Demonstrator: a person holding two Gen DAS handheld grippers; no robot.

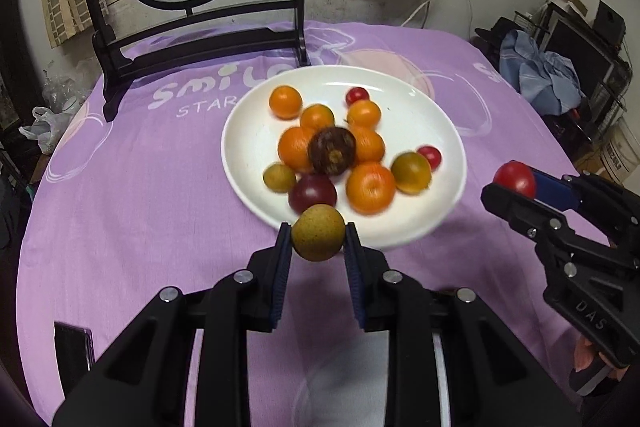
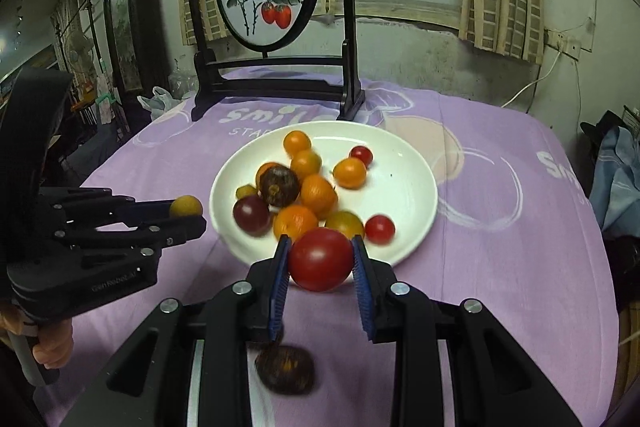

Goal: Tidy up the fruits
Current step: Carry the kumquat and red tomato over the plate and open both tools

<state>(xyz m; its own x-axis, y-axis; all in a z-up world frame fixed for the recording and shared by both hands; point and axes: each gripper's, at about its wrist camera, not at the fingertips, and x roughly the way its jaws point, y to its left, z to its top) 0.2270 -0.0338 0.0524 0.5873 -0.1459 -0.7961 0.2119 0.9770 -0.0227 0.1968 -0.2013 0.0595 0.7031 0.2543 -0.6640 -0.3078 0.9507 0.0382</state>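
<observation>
Left gripper [image 1: 317, 233] and right gripper [image 2: 321, 259], both angled downward, jaws closed on 1 fruit each; a hand [image 2: 50, 343] grips the left handle.

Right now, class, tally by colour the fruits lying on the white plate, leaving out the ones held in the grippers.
orange fruits: 6
small red fruits: 2
green-yellow fruits: 2
dark purple fruit: 1
dark brown fruit: 1
Total on the white plate: 12
</observation>
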